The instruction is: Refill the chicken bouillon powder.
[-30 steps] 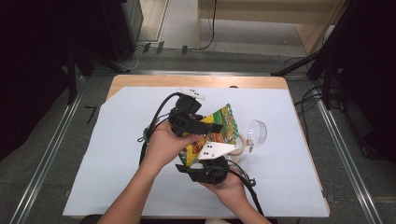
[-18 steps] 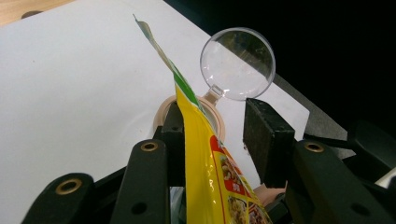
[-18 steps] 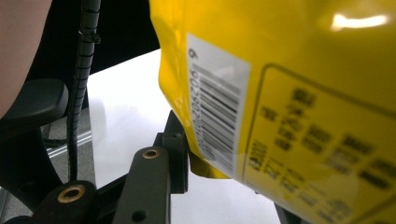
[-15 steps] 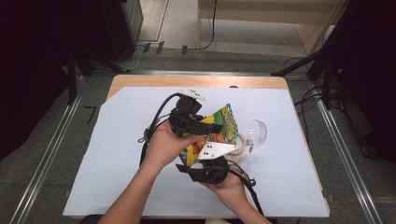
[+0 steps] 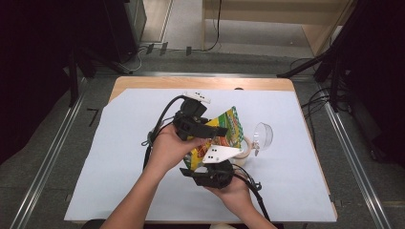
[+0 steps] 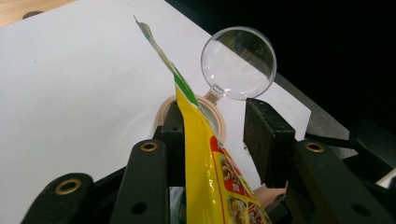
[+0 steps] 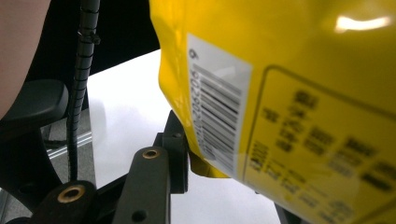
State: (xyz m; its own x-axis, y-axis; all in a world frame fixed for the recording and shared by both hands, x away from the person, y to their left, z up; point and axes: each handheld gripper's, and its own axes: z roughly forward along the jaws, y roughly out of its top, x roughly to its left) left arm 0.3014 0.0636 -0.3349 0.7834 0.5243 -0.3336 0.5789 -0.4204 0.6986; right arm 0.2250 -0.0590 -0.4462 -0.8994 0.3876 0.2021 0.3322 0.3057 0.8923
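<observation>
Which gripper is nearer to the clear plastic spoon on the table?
The left. The left gripper reaches along the snack bag toward the clear spoon; the right gripper sits lower, nearer the person.

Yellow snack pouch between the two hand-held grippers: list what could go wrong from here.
1. In the left hand-held gripper, the yellow foil snack pouch lies against one pad with a gap to the other; it may slip.
2. The clear round plastic scoop and tan tape roll sit just beside; a dropped pouch could knock them.
</observation>
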